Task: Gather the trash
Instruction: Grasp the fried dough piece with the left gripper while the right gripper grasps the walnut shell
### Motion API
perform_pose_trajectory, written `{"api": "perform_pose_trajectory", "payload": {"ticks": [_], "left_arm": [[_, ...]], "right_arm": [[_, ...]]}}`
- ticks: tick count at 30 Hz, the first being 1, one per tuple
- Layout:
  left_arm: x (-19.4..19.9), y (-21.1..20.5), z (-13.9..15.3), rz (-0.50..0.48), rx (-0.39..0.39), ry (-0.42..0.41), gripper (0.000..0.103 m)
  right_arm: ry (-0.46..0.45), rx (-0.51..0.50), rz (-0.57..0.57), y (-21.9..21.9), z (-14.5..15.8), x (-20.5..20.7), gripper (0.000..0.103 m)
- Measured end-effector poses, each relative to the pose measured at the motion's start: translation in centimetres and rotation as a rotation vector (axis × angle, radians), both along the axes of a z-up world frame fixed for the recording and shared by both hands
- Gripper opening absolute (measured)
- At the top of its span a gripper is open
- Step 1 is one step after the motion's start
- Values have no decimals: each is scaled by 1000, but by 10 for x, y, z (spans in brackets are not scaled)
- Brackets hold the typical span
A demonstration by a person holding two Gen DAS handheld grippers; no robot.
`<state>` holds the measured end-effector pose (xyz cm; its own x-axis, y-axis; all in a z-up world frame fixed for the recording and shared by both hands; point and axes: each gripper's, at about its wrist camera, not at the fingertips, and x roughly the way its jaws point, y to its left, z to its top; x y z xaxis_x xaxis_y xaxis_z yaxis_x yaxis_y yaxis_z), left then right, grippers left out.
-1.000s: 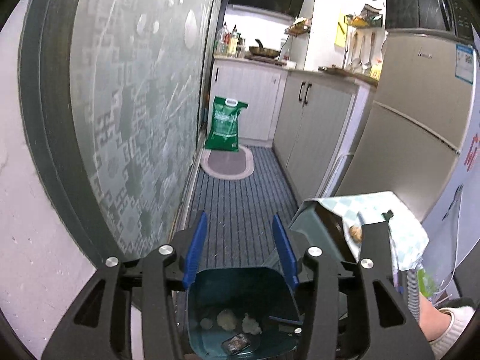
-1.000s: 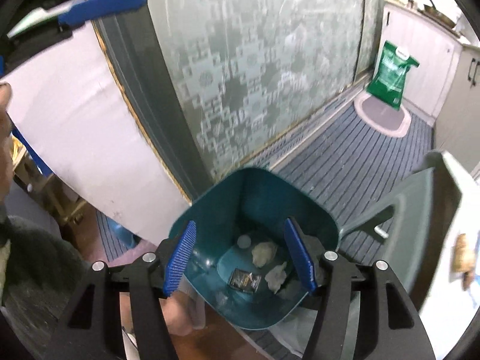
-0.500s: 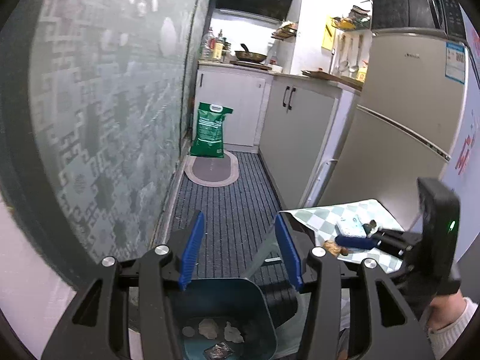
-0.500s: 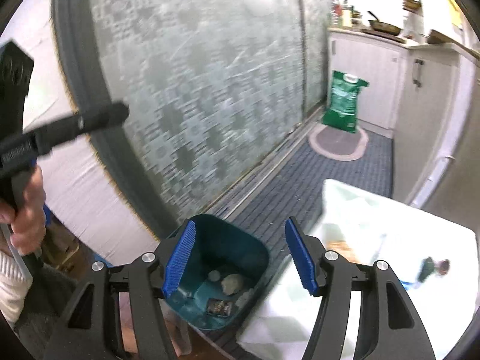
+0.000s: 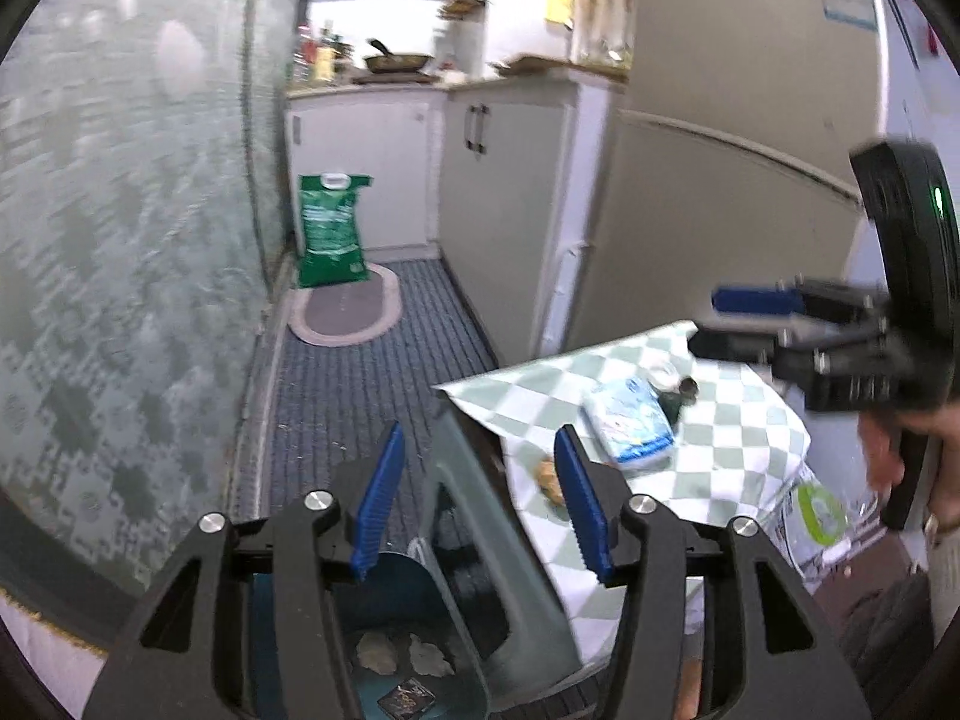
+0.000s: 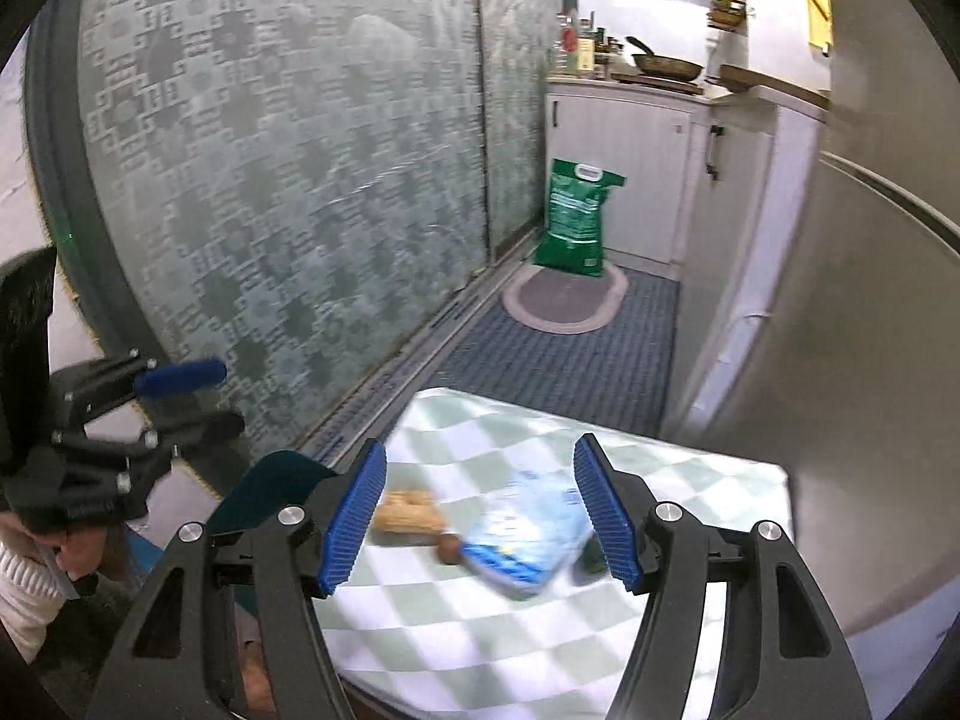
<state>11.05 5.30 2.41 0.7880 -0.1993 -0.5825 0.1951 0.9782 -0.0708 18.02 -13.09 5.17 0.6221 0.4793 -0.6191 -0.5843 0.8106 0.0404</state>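
Trash bin [image 5: 420,648] is half hidden behind the left gripper [image 5: 474,504], whose empty jaws are opening. Right gripper [image 6: 480,516] is opening too, nothing between; the blue packet [image 6: 528,540] under it is pretty blurry.

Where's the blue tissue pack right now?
The blue tissue pack lies on the checked tablecloth, between the right gripper fingers in its view, right of a brown scrap.

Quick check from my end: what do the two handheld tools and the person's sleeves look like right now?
Both tools are matte black, angular frames with cut-out openings and silver round bolts. The left tool and right tool carry ribbed blue pads on their fingers. Seen from the side, the right tool's black housing shows a small green light. A white ribbed knit sleeve covers the left wrist.
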Motion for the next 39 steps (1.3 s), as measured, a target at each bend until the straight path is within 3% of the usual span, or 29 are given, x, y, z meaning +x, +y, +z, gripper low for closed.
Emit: {"api": "perform_pose_trajectory", "payload": {"ticks": [14,24,29,34,39], "left_arm": [[43,-62,-62,-144,175,130,56],[55,-69,-74,-209,202,132,45],[57,-81,-83,-228,249,152,32],[57,-81,-82,-225,249,151,31],[55,-79,-77,-217,233,143,31]], "right_arm": [[74,23,-56,-63,-38,24,66],[93,-119,-66,-79,-72,26,66],[91,-146,-62,-79,-79,31,66],[103,-173,-53,-72,-91,38,51],[105,-194,-56,-67,-99,43,45]]}}
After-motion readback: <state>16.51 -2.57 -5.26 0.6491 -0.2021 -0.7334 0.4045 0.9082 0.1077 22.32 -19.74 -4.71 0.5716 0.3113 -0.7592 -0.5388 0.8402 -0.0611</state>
